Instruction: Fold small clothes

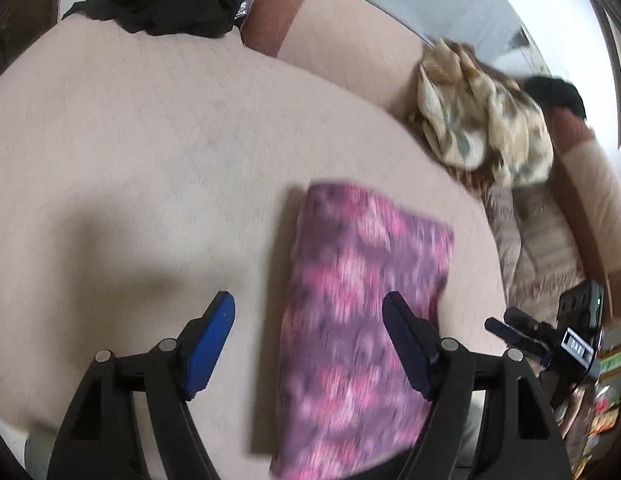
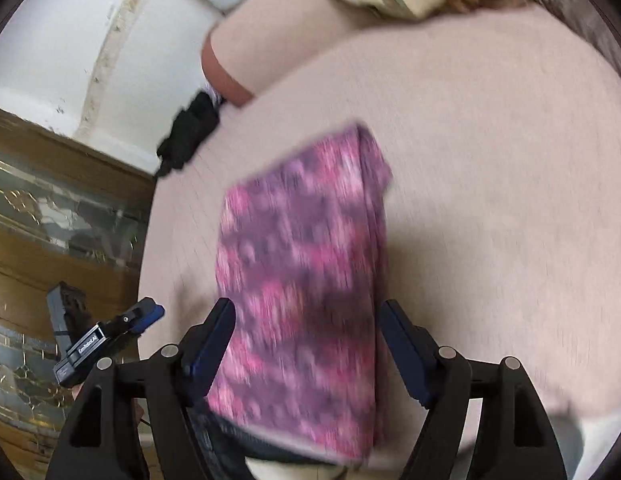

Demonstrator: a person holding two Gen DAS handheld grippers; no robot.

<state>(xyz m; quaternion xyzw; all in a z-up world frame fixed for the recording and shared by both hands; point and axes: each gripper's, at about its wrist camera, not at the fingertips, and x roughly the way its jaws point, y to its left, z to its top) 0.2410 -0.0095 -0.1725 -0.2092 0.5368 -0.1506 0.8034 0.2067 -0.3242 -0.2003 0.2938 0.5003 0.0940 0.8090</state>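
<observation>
Pink-purple folded cloth (image 1: 362, 312) lies flat on the beige cushion (image 1: 150, 152), lower centre of both views, seemingly a finished fold. Left gripper (image 1: 310, 340) and right gripper (image 2: 306, 344) hover wide open, holding nothing; unfolded patterned clothes (image 1: 482, 136) wait upper right.

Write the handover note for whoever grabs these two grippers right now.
Left gripper: open, empty, above the cushion.
Right gripper: open, empty, over the near end of the cloth.
Pink-purple patterned cloth: lies folded into a flat rectangle on the cushion.
Black garment: crumpled at the cushion's far edge.
Beige patterned garment: bunched against the sofa back.
Done: the pink cloth looks folded.
Left: probably the other two.
</observation>
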